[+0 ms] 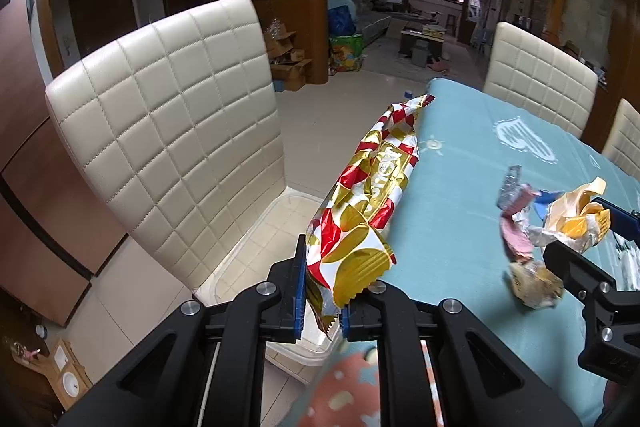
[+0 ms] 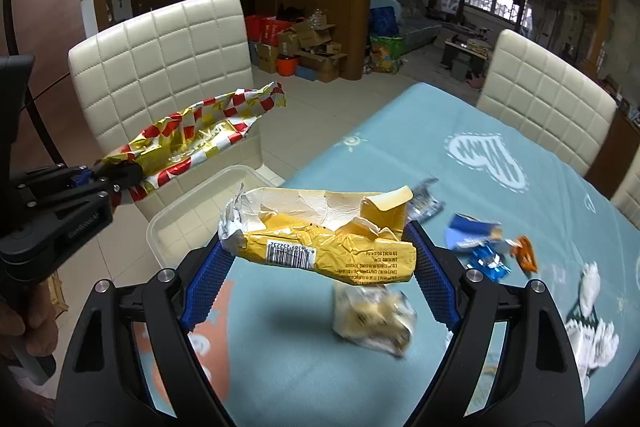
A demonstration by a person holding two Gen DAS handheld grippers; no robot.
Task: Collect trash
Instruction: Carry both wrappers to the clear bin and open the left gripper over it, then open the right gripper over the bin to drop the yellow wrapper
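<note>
Loose wrappers litter the blue tablecloth [image 2: 460, 163] — a blue scrap [image 2: 474, 233], an orange bit [image 2: 526, 251], a blurred pale packet [image 2: 374, 319] nearest. A clear plastic bin [image 2: 180, 215] sits on the cream chair [image 1: 172, 131] at the table's left edge. The left gripper [image 1: 322, 301] is clenched on a red-and-gold wrapper [image 1: 372, 195], held above the table's edge. The right gripper [image 2: 316, 267], spread wide, grasps a yellow wrapper [image 2: 332, 255] by its ends above the table — barcode visible, its print too small to read.
</note>
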